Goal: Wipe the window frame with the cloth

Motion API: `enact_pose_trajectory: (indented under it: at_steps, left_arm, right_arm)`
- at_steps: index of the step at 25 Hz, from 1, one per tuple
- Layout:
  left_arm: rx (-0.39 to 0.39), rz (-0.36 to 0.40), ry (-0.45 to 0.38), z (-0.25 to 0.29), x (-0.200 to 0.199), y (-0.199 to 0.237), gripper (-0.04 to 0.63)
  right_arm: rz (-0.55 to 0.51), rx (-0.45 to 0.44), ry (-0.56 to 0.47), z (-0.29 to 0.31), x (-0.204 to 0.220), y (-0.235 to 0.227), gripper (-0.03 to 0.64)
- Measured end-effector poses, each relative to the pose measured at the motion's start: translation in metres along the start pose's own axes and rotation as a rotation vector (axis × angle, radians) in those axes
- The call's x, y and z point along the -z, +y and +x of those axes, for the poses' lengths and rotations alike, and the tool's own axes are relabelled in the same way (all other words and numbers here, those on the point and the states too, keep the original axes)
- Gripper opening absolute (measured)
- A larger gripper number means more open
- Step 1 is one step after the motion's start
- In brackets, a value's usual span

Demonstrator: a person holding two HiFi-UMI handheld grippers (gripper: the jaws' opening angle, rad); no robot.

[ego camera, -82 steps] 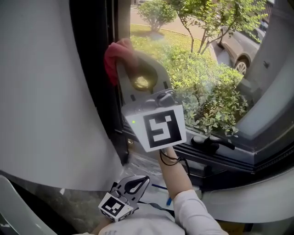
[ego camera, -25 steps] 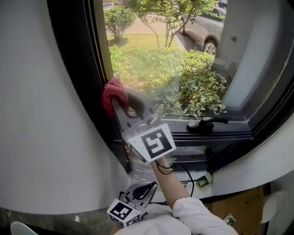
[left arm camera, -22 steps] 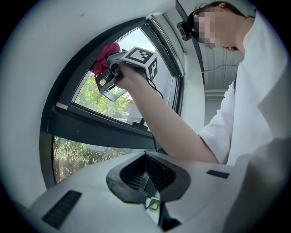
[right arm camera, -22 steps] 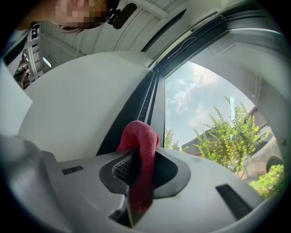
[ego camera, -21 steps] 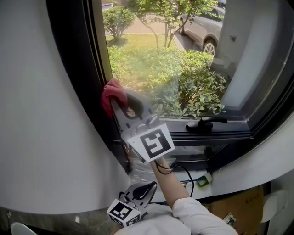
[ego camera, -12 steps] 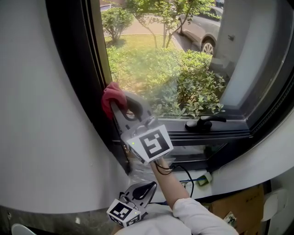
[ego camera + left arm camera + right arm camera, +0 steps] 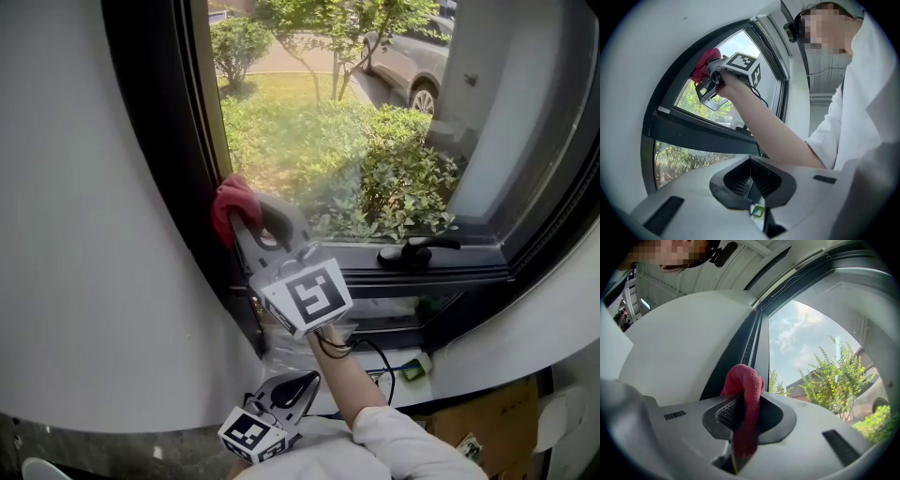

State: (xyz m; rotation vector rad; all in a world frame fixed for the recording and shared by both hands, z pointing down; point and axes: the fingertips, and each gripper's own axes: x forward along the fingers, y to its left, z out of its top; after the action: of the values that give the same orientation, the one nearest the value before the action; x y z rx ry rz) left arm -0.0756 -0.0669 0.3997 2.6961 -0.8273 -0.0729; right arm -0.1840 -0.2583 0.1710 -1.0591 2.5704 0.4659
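A dark window frame (image 7: 202, 187) is set in a white wall (image 7: 84, 244), and its glass shows shrubs (image 7: 403, 178) and a parked car (image 7: 422, 56) at the upper right. The right gripper (image 7: 248, 214) sits left of centre in the head view, its jaws clamped on a red cloth (image 7: 232, 202). Its long axis runs from the marker cube (image 7: 305, 298) at lower right up to the jaw tips at upper left. In the right gripper view the cloth is a folded strip lying lengthwise between the pads. Its bunched end sticks out past the tips and points at the frame's upright left member, which it touches just inside the glass. A bare forearm (image 7: 345, 370) leads down from the cube to a white sleeve. The left gripper (image 7: 292, 382) hangs low at the bottom centre, jaws closed together with nothing between them. On the lower rail, right of centre, lies a black window handle (image 7: 419, 251).
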Motion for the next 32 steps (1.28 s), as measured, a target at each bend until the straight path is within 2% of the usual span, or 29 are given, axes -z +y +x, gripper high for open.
enact_pose_trajectory:
  at_steps: [20, 32]
  left_arm:
    - [0.011, -0.01, 0.003, 0.003, 0.003, -0.001, 0.01]
    - [0.018, -0.014, 0.009, 0.005, 0.004, -0.003, 0.01]
  right_arm:
    - [0.01, -0.003, 0.005, -0.006, 0.011, 0.003, 0.069]
    - [0.03, 0.003, 0.043, -0.012, 0.026, 0.005, 0.069]
